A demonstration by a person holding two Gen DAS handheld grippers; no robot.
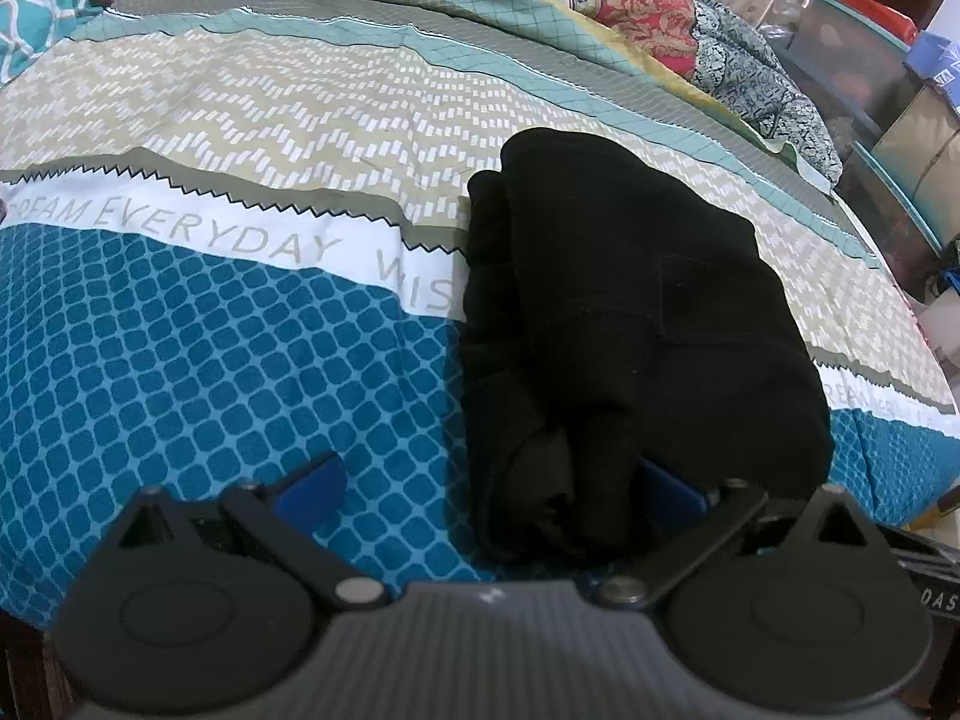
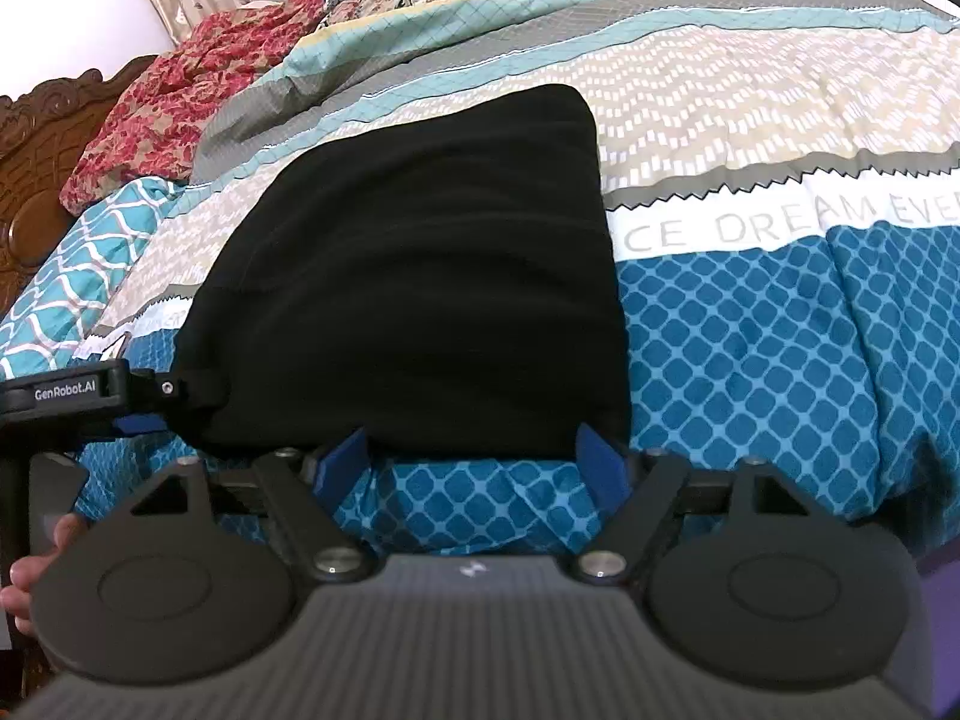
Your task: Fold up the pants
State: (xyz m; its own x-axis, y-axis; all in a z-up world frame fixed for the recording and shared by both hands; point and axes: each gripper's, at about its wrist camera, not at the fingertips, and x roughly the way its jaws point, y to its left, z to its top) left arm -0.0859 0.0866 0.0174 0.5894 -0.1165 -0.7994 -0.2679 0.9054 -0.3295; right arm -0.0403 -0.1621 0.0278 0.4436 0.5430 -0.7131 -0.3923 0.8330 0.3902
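Observation:
The black pants [image 1: 630, 312] lie folded in a compact stack on the patterned bedspread [image 1: 210, 330]. My left gripper [image 1: 486, 480] is open at the stack's near left corner; its right blue finger [image 1: 666, 492] is against the fabric and partly hidden by it. In the right wrist view the pants [image 2: 414, 276] form a flat black rectangle. My right gripper [image 2: 474, 456] is open at the near edge, both blue fingers touching the hem. The left gripper [image 2: 138, 402] shows at the stack's left corner.
A red floral quilt [image 2: 162, 96] is bunched at the far side, beside a carved wooden headboard [image 2: 36, 168]. Shelves with boxes [image 1: 888, 90] stand past the bed's right edge. Bare bedspread [image 2: 780, 330] extends right of the pants.

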